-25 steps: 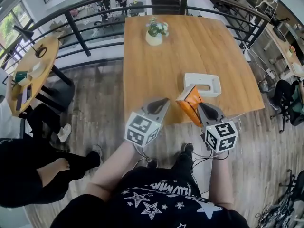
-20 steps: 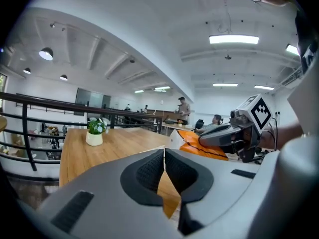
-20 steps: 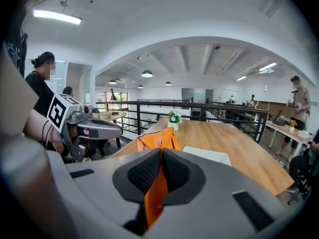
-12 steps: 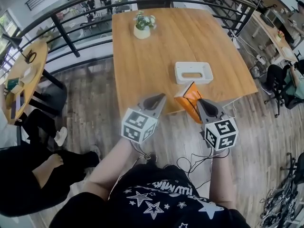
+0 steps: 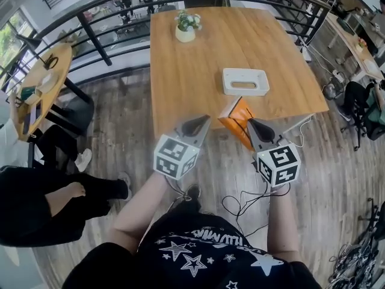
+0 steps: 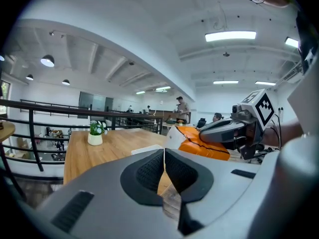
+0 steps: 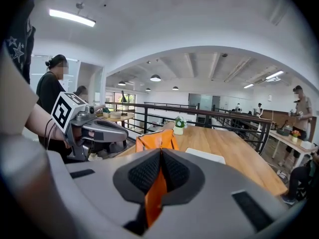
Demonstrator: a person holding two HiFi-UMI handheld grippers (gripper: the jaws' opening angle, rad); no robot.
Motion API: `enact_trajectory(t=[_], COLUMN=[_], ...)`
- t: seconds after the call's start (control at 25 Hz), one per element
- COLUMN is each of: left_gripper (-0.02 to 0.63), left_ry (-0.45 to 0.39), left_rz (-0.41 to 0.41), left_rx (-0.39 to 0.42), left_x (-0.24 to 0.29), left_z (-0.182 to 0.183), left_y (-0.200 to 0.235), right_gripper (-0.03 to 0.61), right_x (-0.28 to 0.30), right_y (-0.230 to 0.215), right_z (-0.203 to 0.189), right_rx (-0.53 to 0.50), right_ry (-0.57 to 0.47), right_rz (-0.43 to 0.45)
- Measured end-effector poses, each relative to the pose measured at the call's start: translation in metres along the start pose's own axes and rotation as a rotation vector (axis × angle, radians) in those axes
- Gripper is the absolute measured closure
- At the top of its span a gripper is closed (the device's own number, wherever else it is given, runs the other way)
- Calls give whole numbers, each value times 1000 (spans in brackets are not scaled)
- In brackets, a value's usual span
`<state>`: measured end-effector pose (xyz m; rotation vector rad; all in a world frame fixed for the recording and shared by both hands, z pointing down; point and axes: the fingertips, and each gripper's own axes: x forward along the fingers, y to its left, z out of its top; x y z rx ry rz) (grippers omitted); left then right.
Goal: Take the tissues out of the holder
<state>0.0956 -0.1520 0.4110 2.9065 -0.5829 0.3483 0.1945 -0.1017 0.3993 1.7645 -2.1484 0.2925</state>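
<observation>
The orange tissue pack (image 5: pixel 235 119) hangs in the air at the table's near edge, clear of the white tissue holder (image 5: pixel 244 81). My right gripper (image 5: pixel 250 124) is shut on the pack's near end; in the right gripper view the orange pack (image 7: pixel 157 140) stands pinched between the pads, with the holder (image 7: pixel 206 156) lying on the table beyond it. My left gripper (image 5: pixel 202 121) floats to the left of the pack, shut with nothing in it. In the left gripper view its pads (image 6: pixel 149 169) meet and the pack (image 6: pixel 203 142) shows at the right.
A small potted plant (image 5: pixel 185 27) stands at the far end of the wooden table (image 5: pixel 192 71). A black railing (image 5: pixel 96 38) runs behind and left of the table. A round side table (image 5: pixel 39 83) and a seated person (image 5: pixel 54 203) are at the left; cables (image 5: pixel 240 206) trail on the floor.
Both grippers have drawn back from the table toward the person. The orange pack went with the right gripper, and the gap to the white holder has widened.
</observation>
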Motion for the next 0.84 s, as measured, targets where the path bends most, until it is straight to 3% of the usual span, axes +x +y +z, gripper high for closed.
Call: enact_trajectory(t=[0.36,0.84], left_gripper=[595,595], left_ry=[-13,-44], left_rz=[46,59], left_rx=[14,16], left_x=[-40,-77], left_z=[-19,-24], left_y=[-63,-120], right_gripper=[561,563], right_x=[-58,-120], right_y=[28,49], right_z=[-27,-44], right_rx=[-26,-22], right_ry=[-27,-52], right_rz=[44,39])
